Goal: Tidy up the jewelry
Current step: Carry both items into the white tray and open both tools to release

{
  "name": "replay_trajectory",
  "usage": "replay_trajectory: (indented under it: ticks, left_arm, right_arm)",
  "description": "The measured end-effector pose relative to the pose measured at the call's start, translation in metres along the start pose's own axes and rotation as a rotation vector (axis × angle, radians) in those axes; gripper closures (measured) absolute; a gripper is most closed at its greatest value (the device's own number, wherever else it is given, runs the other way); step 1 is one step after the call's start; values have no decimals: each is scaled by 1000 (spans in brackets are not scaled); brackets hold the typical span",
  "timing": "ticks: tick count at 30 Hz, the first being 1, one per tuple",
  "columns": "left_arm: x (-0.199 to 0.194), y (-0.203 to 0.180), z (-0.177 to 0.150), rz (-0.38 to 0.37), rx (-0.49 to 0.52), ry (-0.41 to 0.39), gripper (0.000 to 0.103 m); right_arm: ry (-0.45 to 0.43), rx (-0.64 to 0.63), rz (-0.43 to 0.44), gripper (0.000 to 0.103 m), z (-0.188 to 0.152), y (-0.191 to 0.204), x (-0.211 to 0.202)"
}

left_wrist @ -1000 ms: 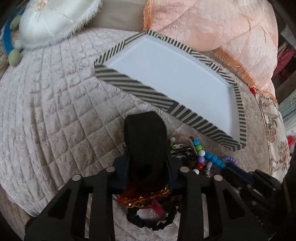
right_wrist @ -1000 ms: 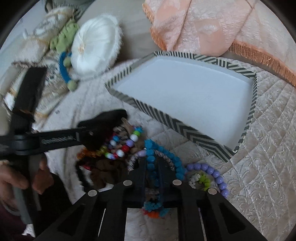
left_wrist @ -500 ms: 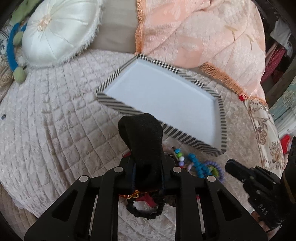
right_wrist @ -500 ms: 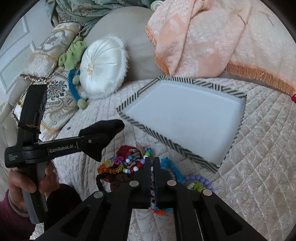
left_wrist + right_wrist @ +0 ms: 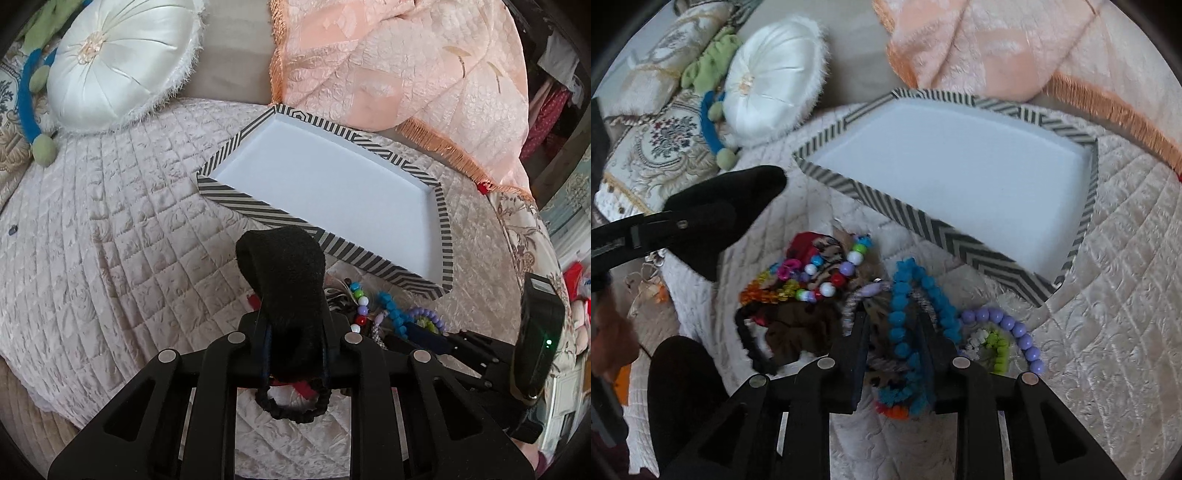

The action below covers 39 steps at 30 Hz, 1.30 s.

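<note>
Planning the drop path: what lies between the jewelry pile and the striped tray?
Only bare quilt, a narrow strip, separates the jewelry pile from the striped tray in the right wrist view.

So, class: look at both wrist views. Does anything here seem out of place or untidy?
Yes. The jewelry lies in a tangled heap on the quilt, bead strands overlapping, while the striped tray beside it holds nothing. The left gripper has a black fabric band between its fingers.

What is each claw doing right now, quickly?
Left claw: shut on the black velvet band.
Right claw: open, around the blue bead bracelet.
</note>
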<state>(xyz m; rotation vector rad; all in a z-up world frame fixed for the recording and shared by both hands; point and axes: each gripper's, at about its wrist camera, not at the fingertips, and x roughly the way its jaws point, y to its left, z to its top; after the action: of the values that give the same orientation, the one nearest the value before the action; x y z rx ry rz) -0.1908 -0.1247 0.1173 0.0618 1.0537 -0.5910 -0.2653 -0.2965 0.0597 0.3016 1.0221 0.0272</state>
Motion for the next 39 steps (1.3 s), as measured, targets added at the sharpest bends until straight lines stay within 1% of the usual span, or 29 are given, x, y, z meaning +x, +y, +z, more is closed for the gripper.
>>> replay_trajectory:
  ticks: [1, 2, 5, 8, 14, 20, 28, 33, 39]
  left_arm:
    - [0, 0, 0, 1, 3, -1, 85]
    - [-1, 0, 0, 3, 4, -2, 85]
    - [-3, 2, 1, 4, -2, -6, 85]
    - [-8, 2, 2, 3, -5, -16, 85]
    - [-19, -2, 3, 6, 10, -32, 85]
    - [-24, -8, 5, 30, 37, -49, 85]
    - [-17, -16, 18, 61, 79, -62, 85]
    - [1, -18, 38, 61, 93, -56, 85]
    - [34, -16, 74, 54, 86, -33, 85]
  right_arm:
    - [3, 6, 9, 84, -1, -1, 2]
    - [-4, 5, 13, 95, -1, -1, 2]
    - [-54, 19, 37, 95, -2, -3, -12]
    - [-116, 42, 68, 95, 0, -8, -37]
    - [-205, 46, 97, 95, 5, -4, -77]
    - [-261, 36, 108, 95, 7, 0, -102]
    - [-274, 44, 79, 95, 16, -9, -106]
    - [-264, 61, 59, 95, 27, -23, -98]
    - [-243, 87, 41, 95, 46, -43, -79]
